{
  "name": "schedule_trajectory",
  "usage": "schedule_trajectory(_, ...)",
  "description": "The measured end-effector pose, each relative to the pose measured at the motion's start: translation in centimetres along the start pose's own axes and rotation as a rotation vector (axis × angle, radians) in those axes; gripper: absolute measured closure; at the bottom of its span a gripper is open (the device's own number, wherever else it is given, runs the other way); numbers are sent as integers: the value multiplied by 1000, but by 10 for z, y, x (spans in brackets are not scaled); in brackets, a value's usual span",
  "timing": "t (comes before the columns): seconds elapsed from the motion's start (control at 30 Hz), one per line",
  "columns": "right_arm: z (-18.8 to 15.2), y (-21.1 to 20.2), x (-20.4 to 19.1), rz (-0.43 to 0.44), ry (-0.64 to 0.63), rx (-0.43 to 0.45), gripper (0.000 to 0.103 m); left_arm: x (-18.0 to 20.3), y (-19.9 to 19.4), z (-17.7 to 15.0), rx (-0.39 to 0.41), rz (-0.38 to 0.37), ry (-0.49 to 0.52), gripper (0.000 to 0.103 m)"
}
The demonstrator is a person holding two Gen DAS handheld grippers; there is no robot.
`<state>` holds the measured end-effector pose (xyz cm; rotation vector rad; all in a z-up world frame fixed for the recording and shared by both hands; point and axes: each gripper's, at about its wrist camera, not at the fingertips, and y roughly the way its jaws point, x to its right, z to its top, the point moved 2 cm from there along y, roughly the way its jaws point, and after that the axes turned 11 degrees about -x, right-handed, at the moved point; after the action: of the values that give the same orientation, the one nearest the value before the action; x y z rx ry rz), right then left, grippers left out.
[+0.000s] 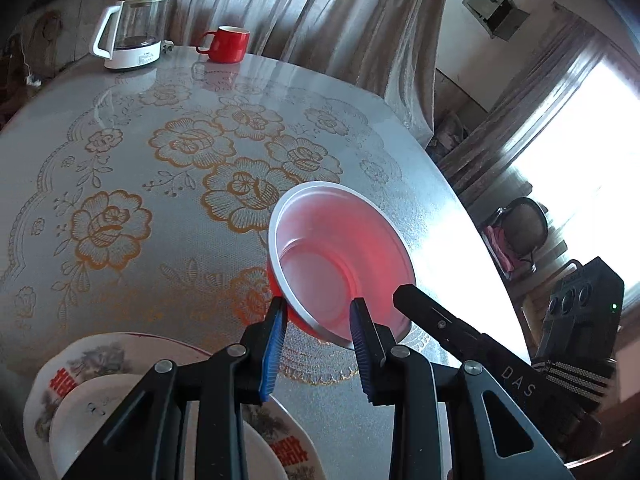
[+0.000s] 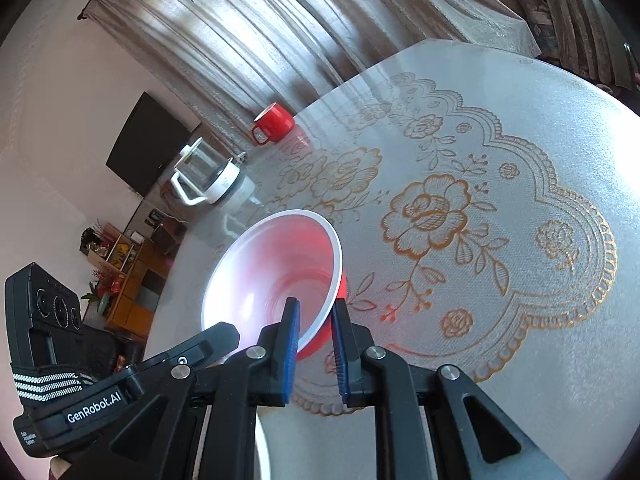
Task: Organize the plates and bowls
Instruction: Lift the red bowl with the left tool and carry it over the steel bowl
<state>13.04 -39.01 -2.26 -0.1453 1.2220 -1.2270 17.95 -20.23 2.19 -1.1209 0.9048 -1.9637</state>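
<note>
Black jaw arms of the left gripper (image 1: pixel 319 312) fill the bottom of the left wrist view, its blue pads set narrow on either side of the near rim of the red bowl (image 1: pixel 340 260), which is white inside and tilted, lifted off the table (image 1: pixel 120 140). Whether the pads press the rim cannot be told for sure. Just right of it, the right gripper (image 1: pixel 404 294) reaches in, lettered "DAS" on its arm. Below the left jaws sits a stack of white plates (image 1: pixel 80 380) with red characters and grey scenery. Ahead, a clear-covered floral cloth spreads over the table; at its far edge stand a glass kettle (image 1: pixel 132 32) and a red mug (image 1: pixel 226 44) before grey curtains.

Seen from the right wrist, the right gripper (image 2: pixel 315 308) is clamped on the bowl's (image 2: pixel 272 272) rim, one pad inside, one outside. To its left, the other tool reads "GenRobot.AI". Beyond are the mug (image 2: pixel 274 122), the kettle (image 2: pixel 204 178), a dark screen (image 2: pixel 144 144) and a wooden shelf (image 2: pixel 132 272).
</note>
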Motion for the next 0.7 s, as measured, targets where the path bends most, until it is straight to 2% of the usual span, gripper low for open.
schedule_trajectory(0.47, -17, 15, -70, 40, -133, -35, 88, -42, -69, -29, 128, 16, -72, 71)
schedule_trajectory(0.7, -26, 31, -107, 60, -202, -66, 88, -71, -90, -38, 184, 56, -113, 72)
